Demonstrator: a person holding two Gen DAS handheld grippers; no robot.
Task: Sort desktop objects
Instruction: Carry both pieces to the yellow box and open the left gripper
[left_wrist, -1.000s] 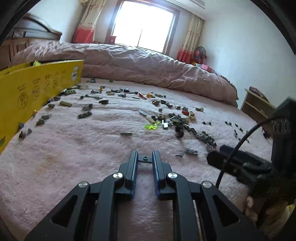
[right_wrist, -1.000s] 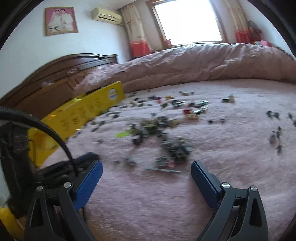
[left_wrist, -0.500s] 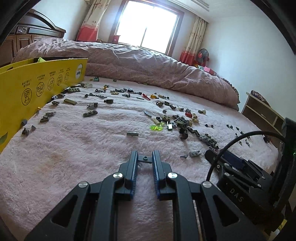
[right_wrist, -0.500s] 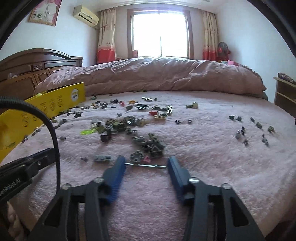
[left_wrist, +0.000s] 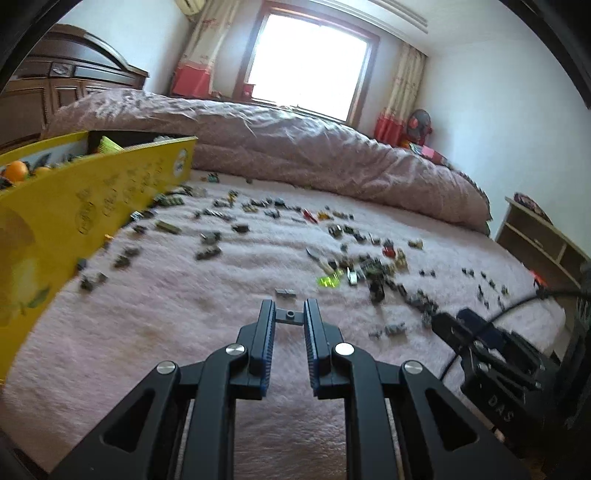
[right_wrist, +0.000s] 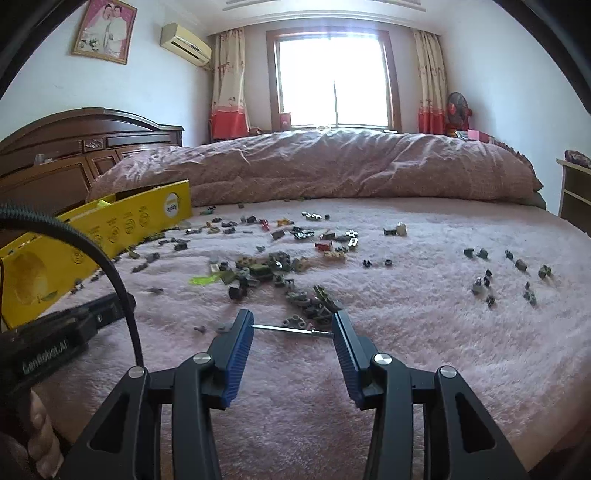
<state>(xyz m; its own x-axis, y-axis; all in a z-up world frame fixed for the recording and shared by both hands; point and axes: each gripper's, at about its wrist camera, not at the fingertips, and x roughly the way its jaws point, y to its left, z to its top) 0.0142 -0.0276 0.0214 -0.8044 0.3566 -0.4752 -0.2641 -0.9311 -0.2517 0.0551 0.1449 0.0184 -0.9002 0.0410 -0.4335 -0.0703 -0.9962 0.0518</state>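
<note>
On a bed covered with a fluffy pink blanket (right_wrist: 406, 369), dozens of small toy building pieces (right_wrist: 266, 269) lie scattered, mostly grey, dark green and black, with a flat bright-green translucent piece (right_wrist: 202, 280) among them. The left gripper (left_wrist: 290, 314), seen from its own camera, has its two blue-padded fingers drawn close together and clamped on a small dark grey plate (left_wrist: 290, 316), which spans the narrow gap between the tips above the blanket. The right gripper (right_wrist: 293, 325) has its fingers farther apart, and a thin metal rod (right_wrist: 291, 329) stretches sideways between the two pads, its ends meeting each one, so it appears pinched lengthwise; a loose heap of bricks sits just beyond it. To the left stands a tall yellow cardboard box (right_wrist: 110, 229), its near wall printed with round symbols, with more small pieces lying along its foot. Behind the scattered pieces a rolled pink quilt (right_wrist: 314, 166) runs across the bed, below a bright window (right_wrist: 334, 81).
</note>
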